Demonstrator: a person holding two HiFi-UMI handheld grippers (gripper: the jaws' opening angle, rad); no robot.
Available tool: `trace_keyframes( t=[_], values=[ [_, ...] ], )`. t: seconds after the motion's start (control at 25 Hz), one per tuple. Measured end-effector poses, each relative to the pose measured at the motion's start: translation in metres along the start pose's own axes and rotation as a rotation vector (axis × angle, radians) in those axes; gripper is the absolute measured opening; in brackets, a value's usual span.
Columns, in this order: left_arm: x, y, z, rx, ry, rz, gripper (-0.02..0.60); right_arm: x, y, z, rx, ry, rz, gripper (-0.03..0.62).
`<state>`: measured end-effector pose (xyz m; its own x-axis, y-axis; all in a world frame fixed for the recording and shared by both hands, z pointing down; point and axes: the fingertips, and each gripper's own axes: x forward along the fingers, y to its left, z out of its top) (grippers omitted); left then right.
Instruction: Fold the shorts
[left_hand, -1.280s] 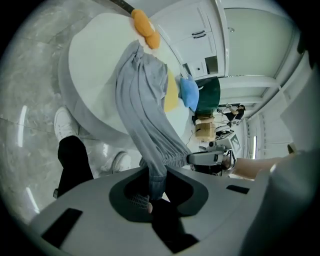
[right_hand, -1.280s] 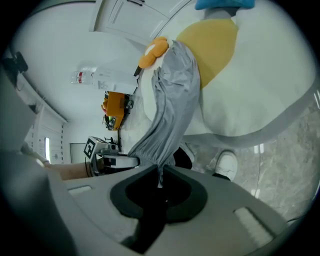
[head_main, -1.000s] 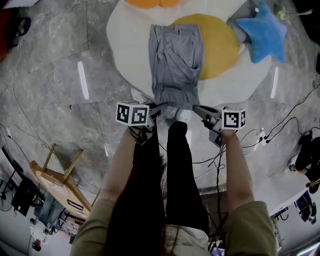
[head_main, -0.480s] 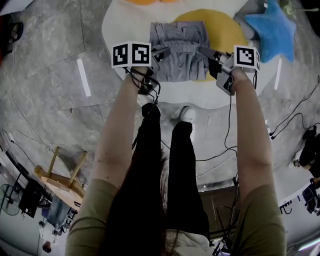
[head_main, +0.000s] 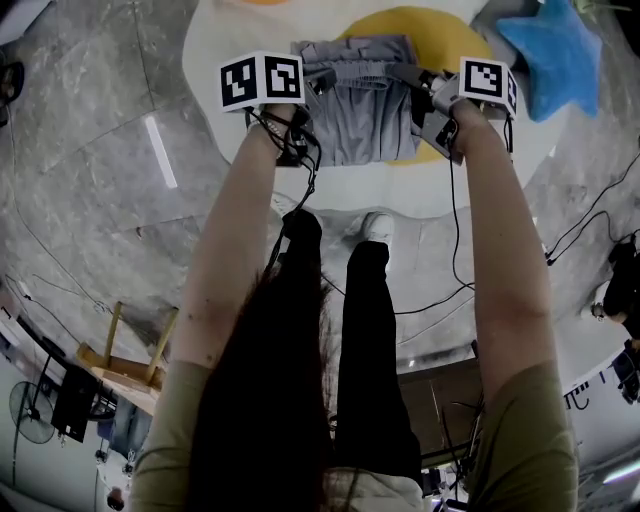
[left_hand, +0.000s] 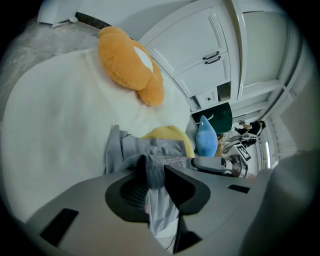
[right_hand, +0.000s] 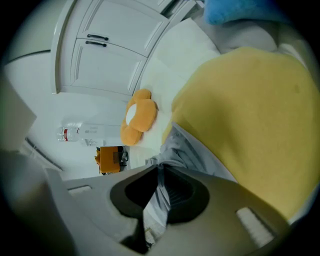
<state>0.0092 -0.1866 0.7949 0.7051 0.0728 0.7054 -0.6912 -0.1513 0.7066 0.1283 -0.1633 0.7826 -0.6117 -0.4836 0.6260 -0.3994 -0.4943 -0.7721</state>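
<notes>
**Both grippers on the shorts over the egg rug**

We see the grey shorts lying on a fried-egg rug, partly on its white and partly on the yellow yolk. The cloth looks doubled over on itself. A blue star cushion sits near the rug on the right, apart from the shorts. An orange plush cushion rests further up the rug, well clear. White cupboards stand behind, with a water bottle on the floor by them. Back by our feet, cables trail over the grey marble floor, and a wooden stool stands off to the left.

Both bare forearms reach straight forward, side by side, and the grippers tilt down toward the rug. In the head view their marker cubes cover part of each gripper.

The left gripper is at the shorts' left edge. Its jaws have just been opening a little, yet a bunch of grey cloth is pinched between them. The right gripper is at the right edge — its jaws are closed tight on a thin fold of the same cloth.
</notes>
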Motion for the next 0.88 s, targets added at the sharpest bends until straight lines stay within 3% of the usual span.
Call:
trace_keyframes(
  t=[0.12,0.24,0.32,0.4,0.48,0.56,0.68,0.88],
  values=[
    [-0.002,-0.003,0.004,0.02,-0.014,-0.021,0.161,0.002,0.011,0.004,-0.129,0.011,-0.014,0.056],
    [-0.011,-0.011,0.005,0.124,-0.003,-0.04,0.249,0.0,0.026,-0.003,-0.35,0.092,-0.042,0.243],
    [-0.019,-0.015,-0.001,0.296,0.035,-0.009,0.264,-0.005,0.033,-0.011,-0.54,0.152,-0.067,0.249],
    [-0.025,-0.015,-0.018,0.561,0.133,0.046,0.265,-0.011,0.035,-0.025,-0.769,0.239,-0.105,0.249],
    [-0.026,-0.011,-0.042,0.835,0.272,0.084,0.269,-0.016,0.027,-0.047,-0.998,0.395,-0.147,0.249],
    [-0.02,-0.005,-0.062,1.005,0.378,0.089,0.278,-0.017,0.013,-0.073,-1.109,0.568,-0.16,0.249],
    [-0.008,0.001,-0.074,1.037,0.428,0.074,0.281,-0.004,-0.001,-0.102,-1.065,0.716,-0.121,0.249],
    [0.007,0.001,-0.066,1.03,0.442,0.069,0.281,0.021,0.004,-0.088,-1.062,0.664,-0.095,0.247]
  ],
)
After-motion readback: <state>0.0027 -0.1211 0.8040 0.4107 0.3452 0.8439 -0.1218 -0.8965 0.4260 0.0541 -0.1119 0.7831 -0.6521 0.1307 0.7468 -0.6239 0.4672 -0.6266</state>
